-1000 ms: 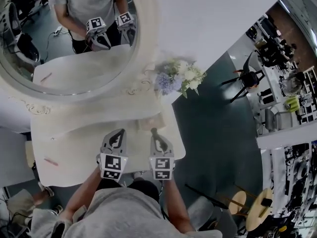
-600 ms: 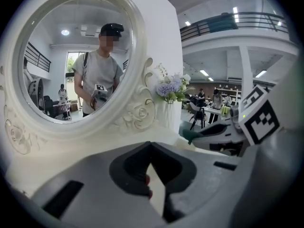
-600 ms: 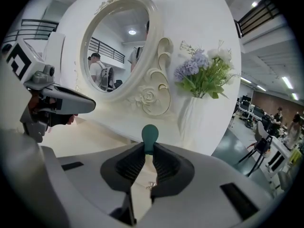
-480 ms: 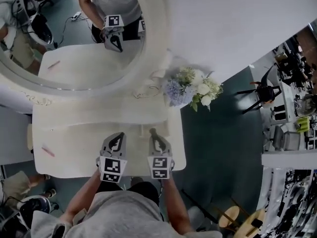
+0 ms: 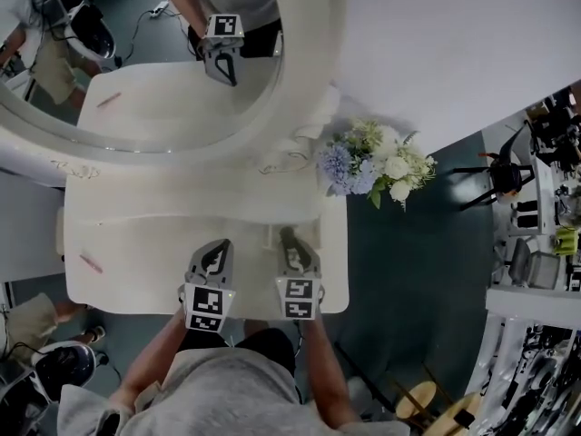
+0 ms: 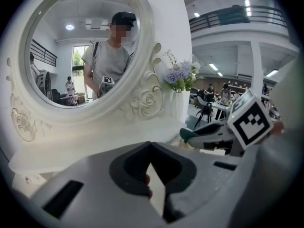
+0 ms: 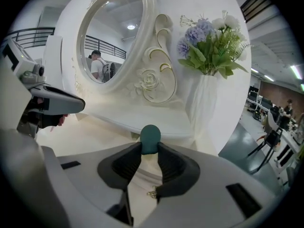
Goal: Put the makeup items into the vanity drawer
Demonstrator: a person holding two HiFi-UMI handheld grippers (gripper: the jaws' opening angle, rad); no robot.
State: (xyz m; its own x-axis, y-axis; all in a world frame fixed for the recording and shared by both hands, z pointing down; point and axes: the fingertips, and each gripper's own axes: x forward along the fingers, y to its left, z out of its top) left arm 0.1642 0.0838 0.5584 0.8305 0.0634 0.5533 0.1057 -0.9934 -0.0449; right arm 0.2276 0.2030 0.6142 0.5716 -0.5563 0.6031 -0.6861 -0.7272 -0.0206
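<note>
One teal item (image 7: 151,136) pinched in right gripper (image 7: 149,151), jaws opening | left gripper (image 5: 216,248) clenched | pink stick (image 5: 91,263) slantwise, well leftward, left gripper nearer.

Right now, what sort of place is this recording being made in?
Probably a staged vanity corner inside a large open lab or office, not a home: the white vanity table and oval mirror stand beside a tripod and equipment-laden desks, under a railed upper gallery.
</note>
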